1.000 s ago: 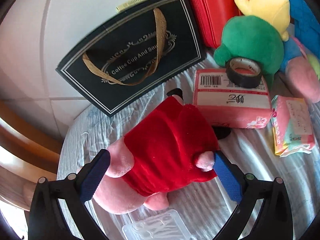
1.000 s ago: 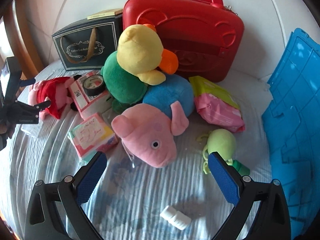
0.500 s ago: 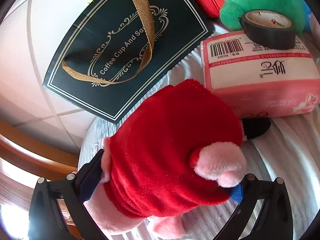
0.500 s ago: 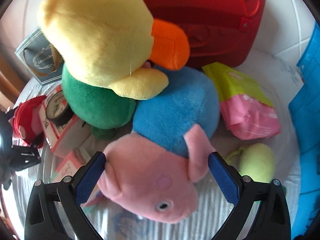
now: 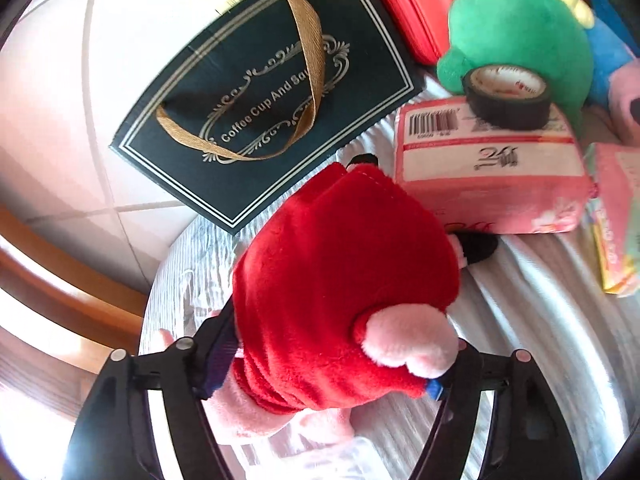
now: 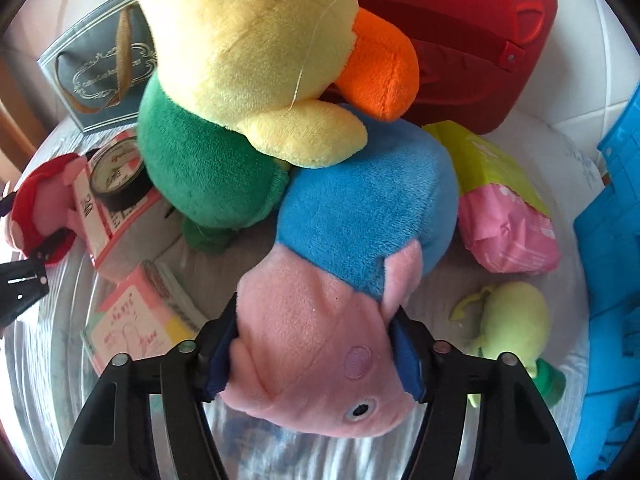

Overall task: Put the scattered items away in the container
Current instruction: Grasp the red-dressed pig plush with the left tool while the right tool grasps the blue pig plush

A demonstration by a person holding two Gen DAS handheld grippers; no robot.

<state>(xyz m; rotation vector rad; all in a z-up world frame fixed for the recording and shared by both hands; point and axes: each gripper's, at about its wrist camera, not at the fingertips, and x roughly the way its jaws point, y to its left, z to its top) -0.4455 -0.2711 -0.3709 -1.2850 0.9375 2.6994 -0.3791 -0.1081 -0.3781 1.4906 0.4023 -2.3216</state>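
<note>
A pink pig plush in a red dress (image 5: 340, 272) lies on the striped cloth. My left gripper (image 5: 332, 360) is closing around its middle, the blue pads pressing into both sides. In the right wrist view, the pink head of a pig plush in a blue dress (image 6: 316, 352) sits between the closing jaws of my right gripper (image 6: 316, 328), pads squeezing it. A blue plastic crate (image 6: 612, 240) stands at the right edge.
A yellow duck plush (image 6: 248, 48) and a green plush (image 6: 200, 168) are piled against the blue-dressed pig. A black tape roll (image 5: 508, 96) rests on a pink tissue pack (image 5: 488, 184). A dark gift bag (image 5: 264, 104), a red case (image 6: 460, 40), pink packets (image 6: 508, 232) and a small green toy (image 6: 512, 320) lie around.
Both grippers came down over their plush toys and their jaws narrowed from wide open onto them. The left one pulled back slightly with the red-dressed pig between its pads.
</note>
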